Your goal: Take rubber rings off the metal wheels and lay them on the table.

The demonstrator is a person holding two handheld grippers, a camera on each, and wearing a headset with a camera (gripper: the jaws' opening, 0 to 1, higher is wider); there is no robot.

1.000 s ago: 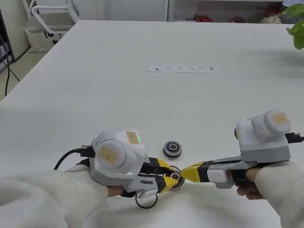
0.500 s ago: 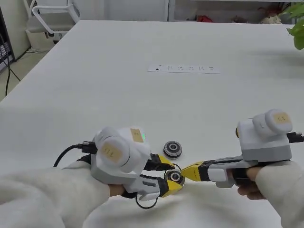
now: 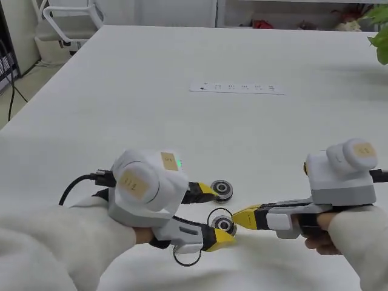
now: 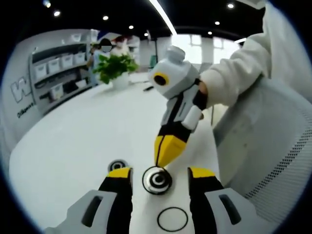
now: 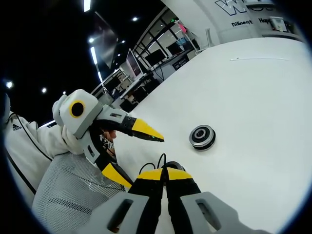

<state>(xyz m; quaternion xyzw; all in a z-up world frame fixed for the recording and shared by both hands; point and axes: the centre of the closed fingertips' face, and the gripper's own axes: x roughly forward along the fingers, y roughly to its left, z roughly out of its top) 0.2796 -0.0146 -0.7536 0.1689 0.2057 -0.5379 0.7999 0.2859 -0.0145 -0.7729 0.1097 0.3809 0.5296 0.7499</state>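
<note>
Left hand-held gripper (image 3: 219, 213) has spread its jaws off the wheel (image 3: 224, 226). Right hand-held gripper (image 3: 236, 217), at 3 o'clock, pinches its rubber ring (image 3: 219, 210).

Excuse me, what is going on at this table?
A person works two handheld grippers. The left gripper stands open, its jaws either side of a metal wheel. The right gripper, jaws shut, pinches that wheel's rubber ring. One loose ring lies on the table; a second wheel waits nearby.
</note>
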